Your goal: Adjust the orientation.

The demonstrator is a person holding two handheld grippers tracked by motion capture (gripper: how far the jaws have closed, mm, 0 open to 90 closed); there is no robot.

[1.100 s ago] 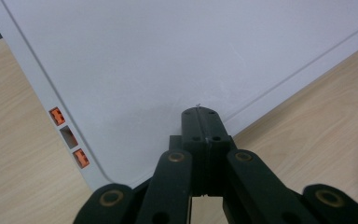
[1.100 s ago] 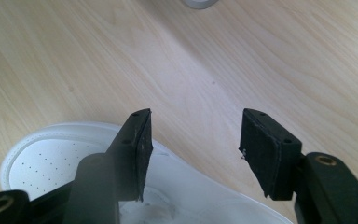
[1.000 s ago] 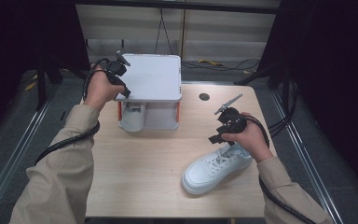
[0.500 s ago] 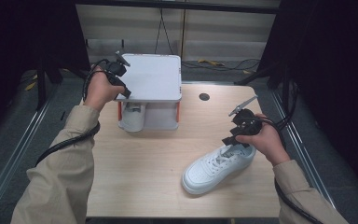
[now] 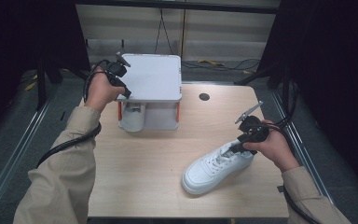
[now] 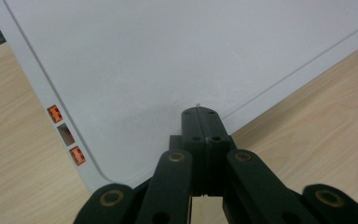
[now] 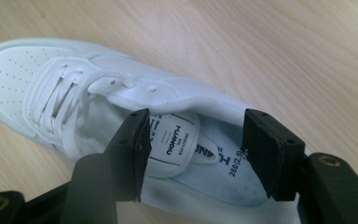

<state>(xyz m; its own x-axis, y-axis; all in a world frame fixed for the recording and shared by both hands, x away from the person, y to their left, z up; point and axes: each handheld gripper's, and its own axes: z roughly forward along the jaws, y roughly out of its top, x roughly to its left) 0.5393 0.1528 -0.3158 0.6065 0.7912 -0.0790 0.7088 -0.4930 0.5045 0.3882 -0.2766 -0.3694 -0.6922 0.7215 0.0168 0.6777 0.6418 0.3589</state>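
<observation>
A white sneaker (image 5: 214, 165) lies on the wooden table (image 5: 140, 163), toe toward the near left. My right gripper (image 5: 237, 147) hangs over its heel. In the right gripper view the sneaker (image 7: 51, 79) has the open right gripper (image 7: 198, 154) straddling its collar, one jaw by the tongue label and one outside the heel. My left gripper (image 5: 125, 91) sits at the front-left corner of a white rack (image 5: 154, 77). The left gripper (image 6: 200, 123) is shut, its tips against the rack top (image 6: 168, 56). A second white shoe (image 5: 133, 116) stands under the rack's shelf.
A small dark round hole (image 5: 204, 97) marks the table behind the sneaker. Cables (image 5: 223, 63) lie on the floor beyond the far edge. Metal rails (image 5: 14, 154) run along both sides of the table. Orange clips (image 6: 55, 113) line the rack's rim.
My right gripper has shifted right and slightly toward the person, ending over the sneaker's heel. The sneaker has stayed put. The left hand and gripper have not moved.
</observation>
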